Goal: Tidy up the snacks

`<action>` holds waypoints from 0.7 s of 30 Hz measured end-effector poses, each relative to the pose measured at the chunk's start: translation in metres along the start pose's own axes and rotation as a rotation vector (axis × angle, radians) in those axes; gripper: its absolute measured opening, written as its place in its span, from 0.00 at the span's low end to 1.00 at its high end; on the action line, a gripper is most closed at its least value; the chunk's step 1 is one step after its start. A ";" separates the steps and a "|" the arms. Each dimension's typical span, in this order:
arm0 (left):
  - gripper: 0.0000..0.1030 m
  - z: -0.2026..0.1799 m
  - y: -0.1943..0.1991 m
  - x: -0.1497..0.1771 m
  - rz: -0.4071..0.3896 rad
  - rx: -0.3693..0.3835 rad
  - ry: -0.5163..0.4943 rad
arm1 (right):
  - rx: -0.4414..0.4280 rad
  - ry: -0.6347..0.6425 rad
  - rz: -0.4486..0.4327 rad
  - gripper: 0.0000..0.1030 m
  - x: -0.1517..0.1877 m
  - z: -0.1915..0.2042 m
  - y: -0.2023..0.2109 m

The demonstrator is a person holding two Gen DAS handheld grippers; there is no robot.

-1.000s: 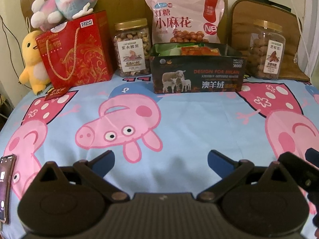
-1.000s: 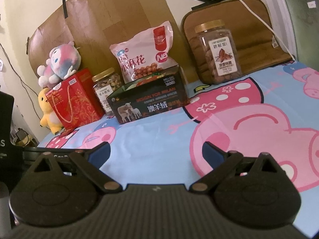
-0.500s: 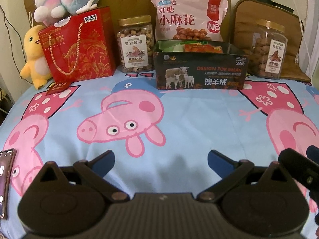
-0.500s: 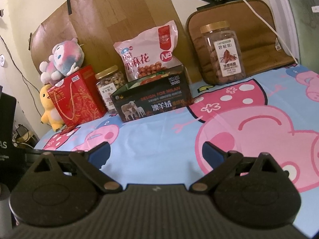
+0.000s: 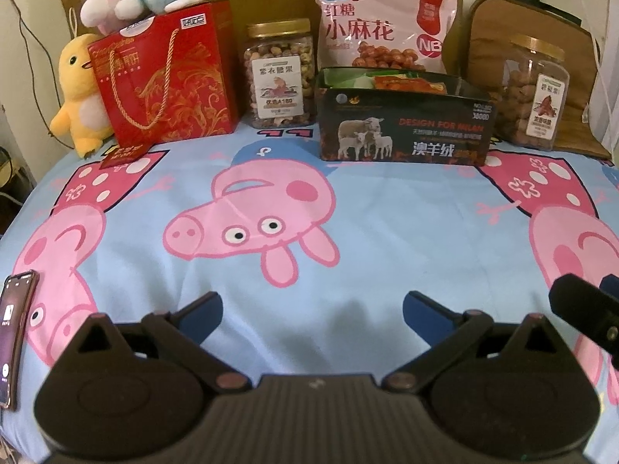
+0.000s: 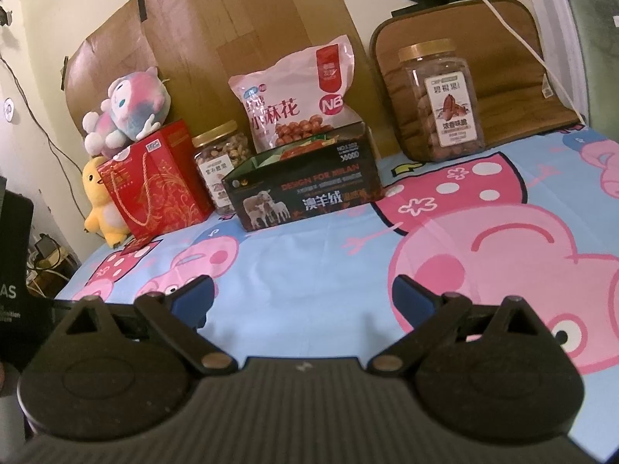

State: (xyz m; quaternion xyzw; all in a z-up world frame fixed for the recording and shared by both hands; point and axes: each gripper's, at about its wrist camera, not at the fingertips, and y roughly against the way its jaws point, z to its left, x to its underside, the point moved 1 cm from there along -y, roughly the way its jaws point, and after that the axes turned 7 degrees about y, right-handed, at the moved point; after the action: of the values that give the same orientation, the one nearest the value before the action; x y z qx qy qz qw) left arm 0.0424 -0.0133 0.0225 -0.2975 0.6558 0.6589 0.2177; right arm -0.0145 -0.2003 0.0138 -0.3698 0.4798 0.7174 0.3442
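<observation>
Looks like the very start of the tidy-up, nothing picked yet. Left hand-held gripper (image 5: 312,311) spread wide and empty, low over the cartoon-pig sheet (image 5: 387,232); right hand-held gripper (image 6: 302,294) same deal, wide apart, gripping nothing. Snacks all lined up at the far edge: dark box (image 5: 402,131) with packets inside, pink bag (image 5: 381,27) behind it, nut jar (image 5: 279,73) to its left, second jar (image 5: 536,94) off right. Next up, probably: reaching forward to one jar and squaring up on it.
</observation>
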 end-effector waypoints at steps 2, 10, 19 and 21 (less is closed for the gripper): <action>1.00 0.003 0.001 0.000 -0.001 0.001 0.004 | 0.001 0.000 0.004 0.97 0.000 0.001 -0.001; 1.00 0.013 0.004 -0.003 -0.013 0.012 0.027 | 0.009 0.026 -0.014 0.97 -0.009 0.010 0.001; 1.00 0.019 0.000 0.000 -0.006 0.015 0.042 | 0.017 0.026 0.001 0.97 -0.007 0.013 -0.003; 1.00 0.020 0.001 -0.001 -0.009 0.016 0.046 | 0.014 0.031 -0.001 0.97 -0.007 0.015 -0.003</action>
State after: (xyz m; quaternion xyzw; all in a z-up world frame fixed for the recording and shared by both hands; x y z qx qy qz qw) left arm 0.0399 0.0070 0.0229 -0.3138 0.6644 0.6456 0.2081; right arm -0.0115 -0.1860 0.0229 -0.3788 0.4900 0.7078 0.3397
